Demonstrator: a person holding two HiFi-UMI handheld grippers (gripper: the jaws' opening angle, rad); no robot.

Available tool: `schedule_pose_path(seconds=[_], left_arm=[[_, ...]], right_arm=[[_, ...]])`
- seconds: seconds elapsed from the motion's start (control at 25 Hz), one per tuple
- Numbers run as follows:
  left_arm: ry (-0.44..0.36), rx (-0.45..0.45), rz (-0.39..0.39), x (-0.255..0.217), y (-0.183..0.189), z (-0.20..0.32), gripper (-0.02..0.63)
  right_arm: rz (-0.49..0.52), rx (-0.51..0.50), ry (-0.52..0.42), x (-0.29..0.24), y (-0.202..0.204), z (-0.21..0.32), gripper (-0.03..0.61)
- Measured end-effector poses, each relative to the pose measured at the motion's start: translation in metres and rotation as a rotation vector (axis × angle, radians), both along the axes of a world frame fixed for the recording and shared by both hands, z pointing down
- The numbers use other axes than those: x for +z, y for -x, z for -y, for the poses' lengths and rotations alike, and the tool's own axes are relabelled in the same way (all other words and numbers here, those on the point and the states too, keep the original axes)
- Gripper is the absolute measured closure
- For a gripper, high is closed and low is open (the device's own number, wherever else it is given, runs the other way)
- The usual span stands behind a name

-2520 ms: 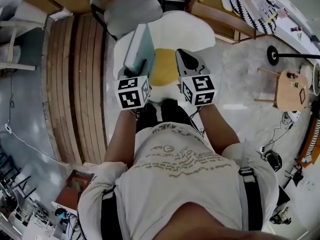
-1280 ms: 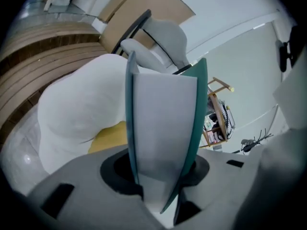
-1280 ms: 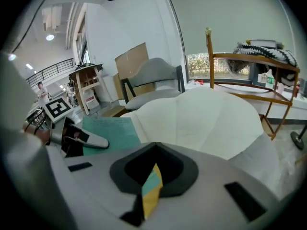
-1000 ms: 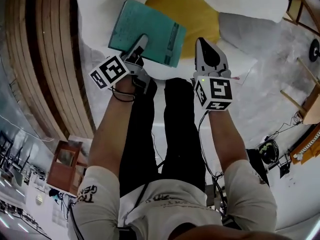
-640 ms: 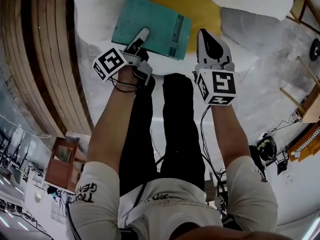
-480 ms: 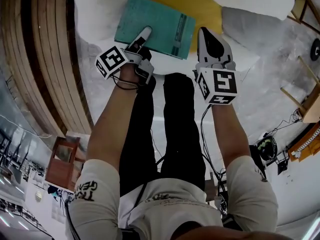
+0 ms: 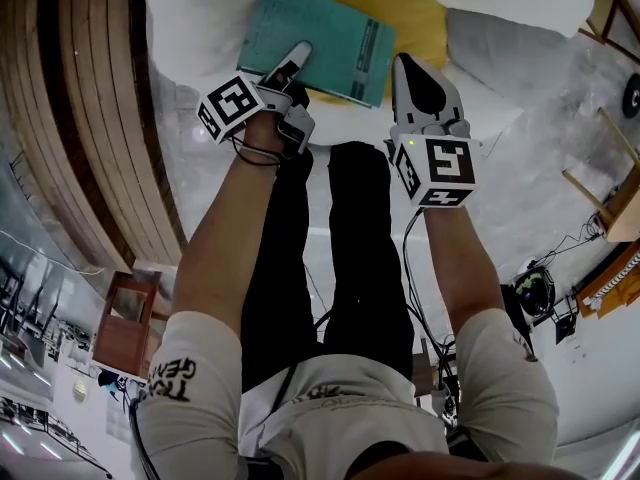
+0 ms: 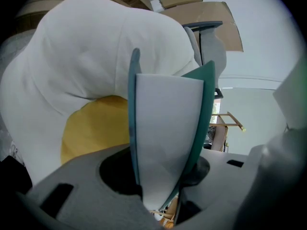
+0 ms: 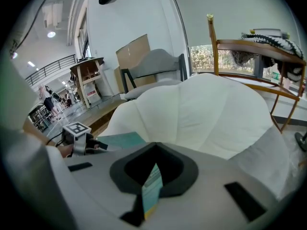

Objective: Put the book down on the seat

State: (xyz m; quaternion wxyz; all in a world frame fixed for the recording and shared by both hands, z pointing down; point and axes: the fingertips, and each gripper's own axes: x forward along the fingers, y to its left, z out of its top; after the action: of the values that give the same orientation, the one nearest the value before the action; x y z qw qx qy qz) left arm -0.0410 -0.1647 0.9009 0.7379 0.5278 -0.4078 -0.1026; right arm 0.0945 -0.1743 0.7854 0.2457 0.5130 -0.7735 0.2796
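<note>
Put-down step. Left gripper is clamped half-wide on the near edge of the book. The book is almost flat over the front edge of the seat, overlapping the cushion. Right gripper is closed on a thin slip. Next, probably: rest the book, release.

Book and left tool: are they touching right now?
Touching. The left gripper view shows the book pinched between the jaws of the left tool.
</note>
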Motion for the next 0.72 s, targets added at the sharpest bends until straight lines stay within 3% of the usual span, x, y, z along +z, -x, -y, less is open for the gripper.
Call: schedule_pose_path(seconds=[0.28, 0.44, 0.56, 0.72], left_arm=[[0.049, 0.017, -0.006, 0.04, 0.01, -0.019, 0.421], [0.084, -0.005, 0.046, 0.053, 0.017, -0.025, 0.347], [0.166, -0.009, 0.093, 0.07, 0.027, -0.037, 0.294], [0.226, -0.005, 0.14, 0.079, 0.042, -0.048, 0.268]], right_arm=[[0.021, -0.001, 0.028, 0.014, 0.01, 0.003, 0.551], [0.026, -0.02, 0.048, 0.014, 0.008, 0.005, 0.552], [0.024, -0.04, 0.066, 0.017, 0.008, 0.003, 0.551], [0.011, -0.042, 0.09, 0.02, 0.006, 0.005, 0.551]])
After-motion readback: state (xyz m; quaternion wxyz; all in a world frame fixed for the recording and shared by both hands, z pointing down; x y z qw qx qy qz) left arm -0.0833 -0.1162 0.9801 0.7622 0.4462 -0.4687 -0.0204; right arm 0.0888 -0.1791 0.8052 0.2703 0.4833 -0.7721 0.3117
